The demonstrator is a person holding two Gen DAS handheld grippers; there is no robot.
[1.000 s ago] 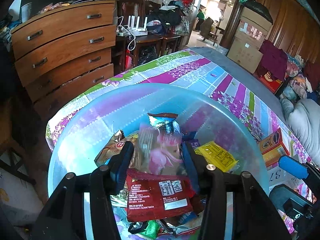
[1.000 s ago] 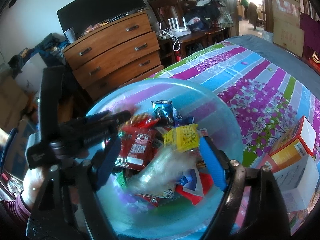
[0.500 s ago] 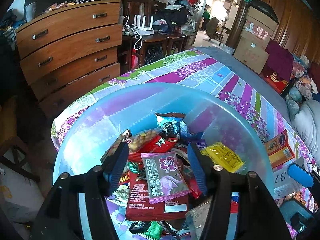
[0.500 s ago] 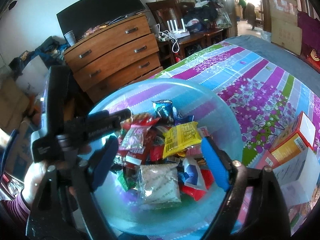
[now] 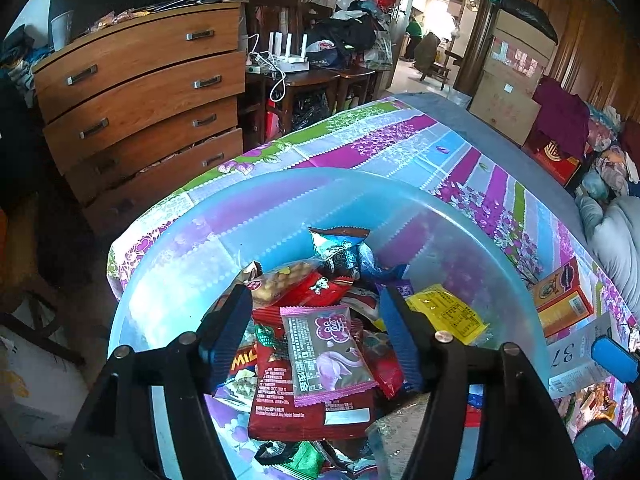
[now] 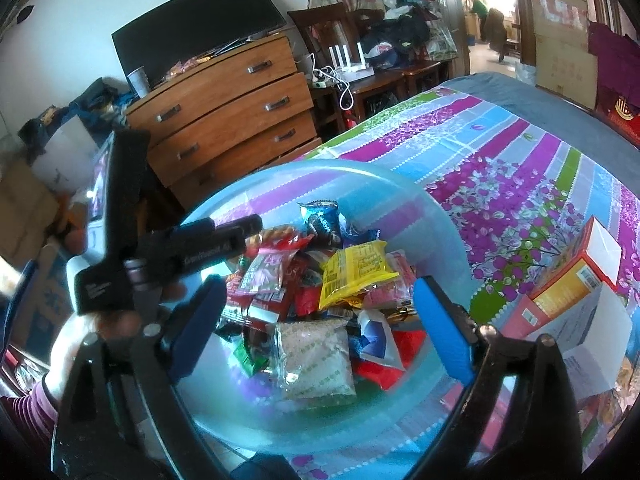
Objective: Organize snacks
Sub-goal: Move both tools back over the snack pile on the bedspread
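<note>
Left claw (image 5: 316, 330): my jaws have just been opening and stand spread over the basin; the pink packet (image 5: 326, 354) lies loose on the pile between them, touched by neither pad.
Right claw (image 6: 318, 328): spread wide, its jaws also just opening; the clear grainy packet (image 6: 316, 358) lies free beneath the gap.
Snacks: heaped in the pale blue basin (image 5: 180, 276), which sits on the striped floral cloth (image 5: 400, 148); I cannot tell what the cloth covers.
Hidden or cut off: the basin's near rim is masked by my own claw frames in both views; the lower packets are buried, showing only corners. The left view's lower right is crowded and hard to sort out.
Hard to make out: the small print on the yellow packet (image 6: 354, 272) and on the red packet (image 5: 304, 408) is too fine to read.
Writing: the pink packet carries a flamingo picture and pink characters I cannot read; a white box at the left view's edge shows "37" (image 5: 566, 354) sideways; "MIL" shows beside my left pad, the rest covered.
Only in right view: my left hand (image 6: 92, 332) on the left tool's handle, a striped sleeve at the wrist, and the orange carton's (image 6: 576, 284) white end flap.
Only in left view: one blue finger (image 5: 614, 360) of my right claw at the right edge.
Background: a wooden dresser (image 5: 140, 92) behind the basin.
</note>
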